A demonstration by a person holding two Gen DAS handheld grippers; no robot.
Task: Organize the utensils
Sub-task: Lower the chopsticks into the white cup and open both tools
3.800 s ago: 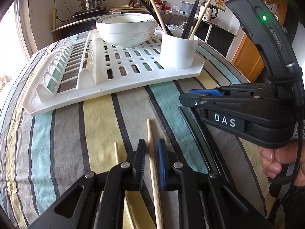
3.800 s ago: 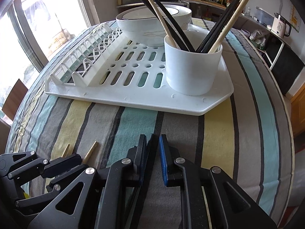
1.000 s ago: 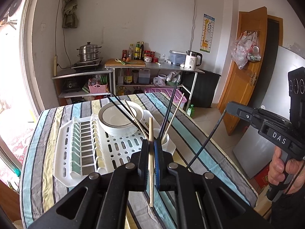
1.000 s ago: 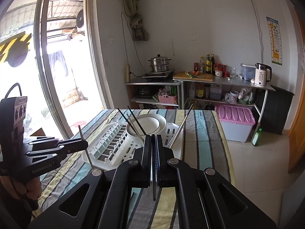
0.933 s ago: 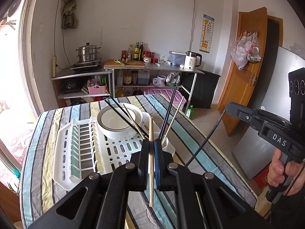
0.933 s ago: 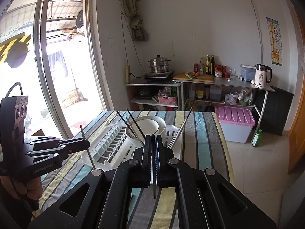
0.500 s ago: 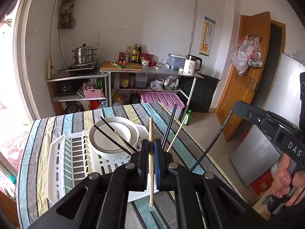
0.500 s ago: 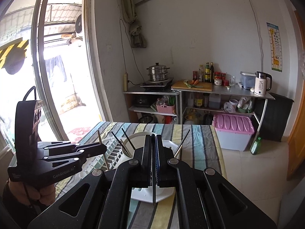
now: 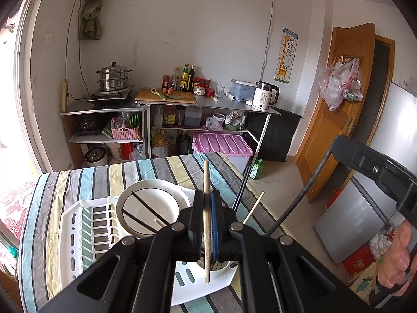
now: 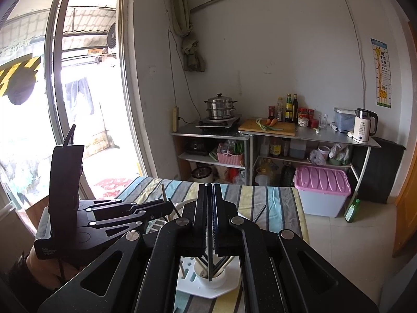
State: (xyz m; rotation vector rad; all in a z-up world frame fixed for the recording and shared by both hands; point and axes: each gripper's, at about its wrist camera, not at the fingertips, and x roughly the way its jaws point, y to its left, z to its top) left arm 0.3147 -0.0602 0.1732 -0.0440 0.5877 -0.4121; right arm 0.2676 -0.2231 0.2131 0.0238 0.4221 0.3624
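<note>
My left gripper (image 9: 207, 195) is shut on a pale wooden chopstick (image 9: 206, 172) held upright, high above the white utensil cup (image 9: 221, 271). The cup stands on the near corner of the white dish rack (image 9: 75, 234). My right gripper (image 10: 209, 190) is shut on a thin black chopstick (image 10: 210, 263) that hangs over the same cup (image 10: 217, 279). Several chopsticks lean in the cup. A white bowl (image 9: 153, 208) on the rack has two black chopsticks across it. Each gripper shows in the other's view: the right gripper (image 9: 338, 146) and the left gripper (image 10: 166, 208).
The striped table (image 9: 146, 172) ends just right of the rack, with tiled floor beyond. Behind it stand metal shelves with a steamer pot (image 9: 114, 78), bottles and a kettle (image 9: 265, 95). A pink-lidded bin (image 9: 221, 143) is underneath. A hand (image 9: 396, 263) grips the right tool.
Both grippers have risen and moved forward over the rack, each still holding its chopstick. The table, bowl and cup now sit lower and smaller in both views.
</note>
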